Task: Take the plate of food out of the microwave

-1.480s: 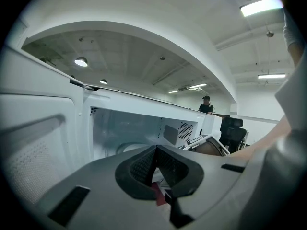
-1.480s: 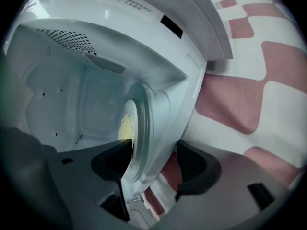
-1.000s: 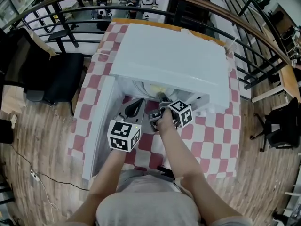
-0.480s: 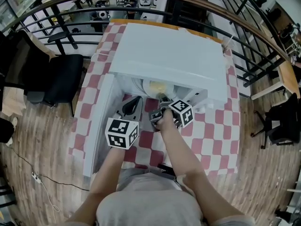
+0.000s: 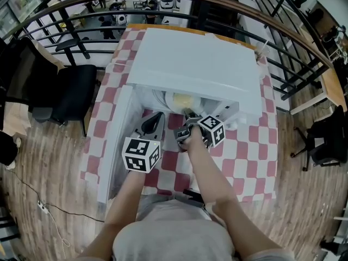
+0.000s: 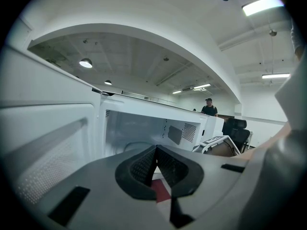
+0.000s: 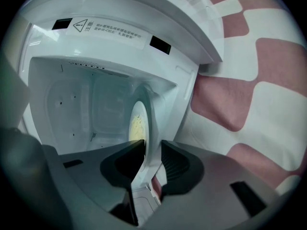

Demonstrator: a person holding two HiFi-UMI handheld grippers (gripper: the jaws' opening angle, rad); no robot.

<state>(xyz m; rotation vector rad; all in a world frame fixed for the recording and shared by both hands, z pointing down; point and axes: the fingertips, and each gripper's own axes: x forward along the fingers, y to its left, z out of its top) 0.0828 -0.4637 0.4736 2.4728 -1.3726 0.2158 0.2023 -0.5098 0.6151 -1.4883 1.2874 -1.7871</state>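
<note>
A white microwave (image 5: 196,69) stands on a red-and-white checked tablecloth, its door (image 5: 116,140) swung open to the left. Inside lies a white plate (image 5: 169,98) of yellow food (image 7: 136,126). My right gripper (image 5: 187,116) reaches into the opening. Its jaws have just been closing, and in the right gripper view (image 7: 152,150) they are shut on the plate's (image 7: 146,111) near rim. Beside it my left gripper (image 5: 159,116) hovers over the cloth in front of the opening. It (image 6: 154,150) is shut with nothing between the pads.
The open door walls off the left side. The table's (image 5: 244,151) front edge is close to the person's body. A black chair (image 5: 65,91) stands left of the table, and a railing (image 5: 163,10) runs behind it. A person (image 6: 209,108) stands far off.
Both hands keep their places at the microwave's mouth. Slightly more of the plate and its yellow food shows under the microwave's top edge than a second ago.
</note>
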